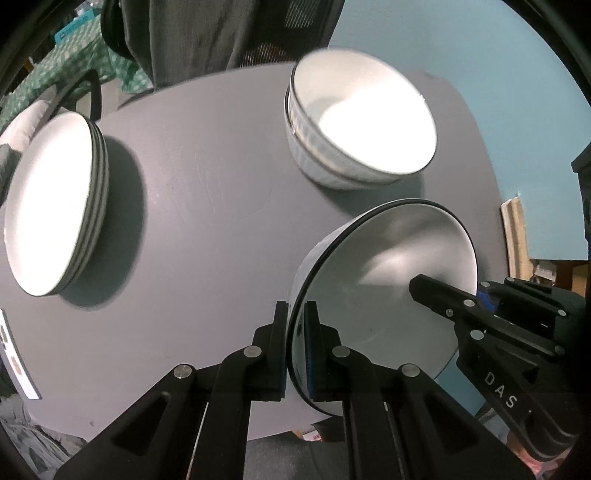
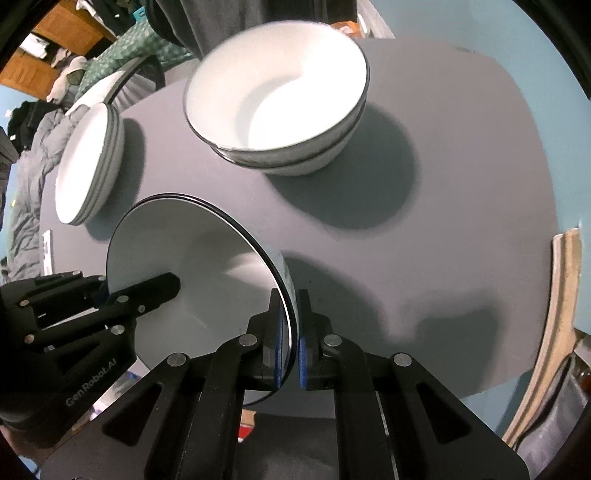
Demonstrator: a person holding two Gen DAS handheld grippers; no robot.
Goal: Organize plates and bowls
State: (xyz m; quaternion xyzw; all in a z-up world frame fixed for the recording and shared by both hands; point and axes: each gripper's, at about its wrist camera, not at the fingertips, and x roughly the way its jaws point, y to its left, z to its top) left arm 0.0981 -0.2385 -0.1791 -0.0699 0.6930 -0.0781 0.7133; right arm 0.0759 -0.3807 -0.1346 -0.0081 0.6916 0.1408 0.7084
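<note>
Both grippers hold one white bowl [image 1: 388, 266] with a dark rim, lifted off the grey round table [image 1: 207, 184] and tilted. In the left wrist view my left gripper [image 1: 295, 306] is shut on the bowl's near rim, one finger inside and one outside. The right gripper [image 1: 421, 286] reaches in from the right. In the right wrist view my right gripper [image 2: 290, 295] is shut on the opposite rim of the bowl [image 2: 192, 251], with the left gripper [image 2: 173, 282] at the left. A stack of white bowls [image 1: 362, 118] [image 2: 280, 96] and a stack of white plates [image 1: 48, 206] [image 2: 85, 162] stand on the table [image 2: 461, 184].
A chair with a dark garment [image 1: 221, 33] stands behind the far edge. A white card [image 1: 14, 362] lies at the table's left edge. A curved wooden piece [image 2: 561, 295] sits beyond the right edge. A green patterned cloth [image 1: 74, 59] is off to the far left.
</note>
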